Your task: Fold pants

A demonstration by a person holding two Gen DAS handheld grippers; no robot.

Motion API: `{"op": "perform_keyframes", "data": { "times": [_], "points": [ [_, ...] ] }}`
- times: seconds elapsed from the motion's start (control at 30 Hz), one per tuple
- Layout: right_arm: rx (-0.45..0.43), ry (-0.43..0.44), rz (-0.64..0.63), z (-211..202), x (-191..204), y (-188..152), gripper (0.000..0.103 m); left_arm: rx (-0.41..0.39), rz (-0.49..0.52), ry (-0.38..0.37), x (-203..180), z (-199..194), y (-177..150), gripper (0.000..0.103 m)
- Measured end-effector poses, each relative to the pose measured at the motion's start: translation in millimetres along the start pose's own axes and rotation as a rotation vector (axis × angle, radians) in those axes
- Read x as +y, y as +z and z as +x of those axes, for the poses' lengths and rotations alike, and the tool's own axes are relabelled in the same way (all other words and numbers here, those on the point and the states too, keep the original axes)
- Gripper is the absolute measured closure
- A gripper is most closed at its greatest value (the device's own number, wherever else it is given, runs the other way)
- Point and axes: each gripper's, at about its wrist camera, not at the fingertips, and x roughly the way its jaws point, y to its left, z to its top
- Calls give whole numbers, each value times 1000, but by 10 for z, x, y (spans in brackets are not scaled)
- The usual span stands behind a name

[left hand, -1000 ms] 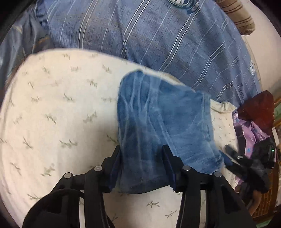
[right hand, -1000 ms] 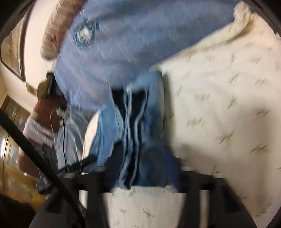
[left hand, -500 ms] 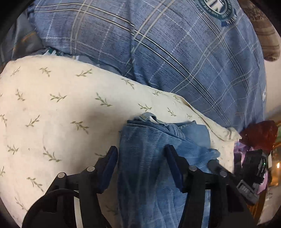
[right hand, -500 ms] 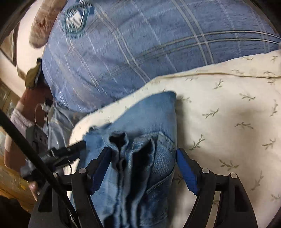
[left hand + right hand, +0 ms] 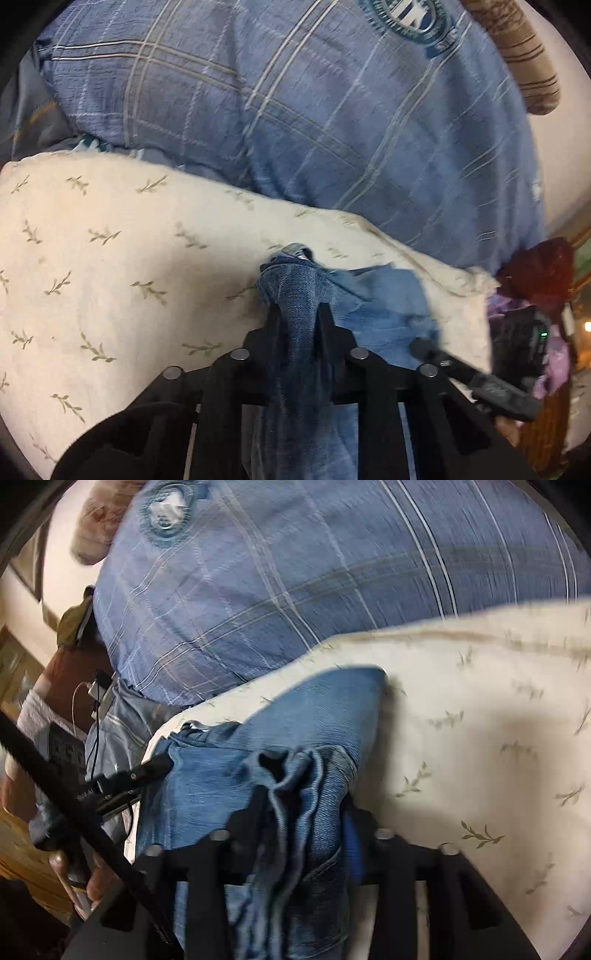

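My left hand-held gripper [image 5: 297, 314] is pinched tight on a bunched ridge of the blue jeans [image 5: 295, 295]; both black fingers [image 5: 274, 325] press against the denim from either side, and the cloth hangs down between them toward the near edge of the view. My right hand-held gripper [image 5: 299, 808] is also clamped on the jeans [image 5: 306, 716], with several gathered layers of hem and seam squeezed between its jaws; a blue pad [image 5: 351, 845] shows on the right finger, touching the fabric.

The jeans lie folded on a cream cushion with a leaf print [image 5: 110, 266], near its right end in the left wrist view. In the right wrist view the same cushion [image 5: 480, 738] spreads to the right, and a smooth folded panel of denim rises to a rounded corner at the far side of the bundle. The waistband edge [image 5: 295, 253] pokes up just beyond the left gripper's fingertips.

Behind the cushion, on the far side, sits a large blue plaid pillow [image 5: 332, 129] with a round crest [image 5: 410, 14] near its top; it touches the cushion's far edge. A brown striped bolster [image 5: 517, 55] lies at the far right. From the right wrist camera I can see the left gripper's fingers [image 5: 147, 770] reaching the left side of the jeans, with a bare hand [image 5: 92, 878] gripping its handle below. The right wrist view is somewhat motion-blurred.
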Motion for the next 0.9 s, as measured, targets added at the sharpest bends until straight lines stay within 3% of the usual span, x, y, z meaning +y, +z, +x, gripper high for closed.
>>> {"op": "perform_keyframes", "data": {
  "times": [0.07,0.13,0.2,0.23,0.33,0.4,0.5,0.6,0.7,0.77,0.9],
  "points": [
    [-16,39,48,-83,-32,-6,48,-2,-20,-12,-13,-86,17,80],
    [-44,12,14,-210,80,3,43,-26,-23,-12,-42,-205,26,73],
    [-110,-18,-20,-434,223,-29,34,-56,11,32,-89,-390,-28,59],
    [-145,-11,-28,-558,278,-81,27,-69,27,28,-105,-517,-100,56],
    [-208,19,-43,-800,374,-328,25,-99,47,67,-79,-810,-453,51],
    [-222,15,-118,-883,488,-619,25,-116,64,105,-68,-959,-715,43],
    [-194,-40,-201,-900,553,-1104,25,-90,95,199,-25,-1078,-1194,43],
    [-163,-128,-221,-854,550,-1428,25,-52,103,216,-44,-1091,-1465,43],
    [-123,-185,-257,-696,589,-1517,30,-43,141,255,-131,-1065,-1560,43],
    [-114,-239,-262,-579,564,-1538,48,-50,187,301,-216,-984,-1544,45],
    [-160,-259,-225,-528,495,-1486,50,-100,191,257,-320,-868,-1494,51]
  ]
}}
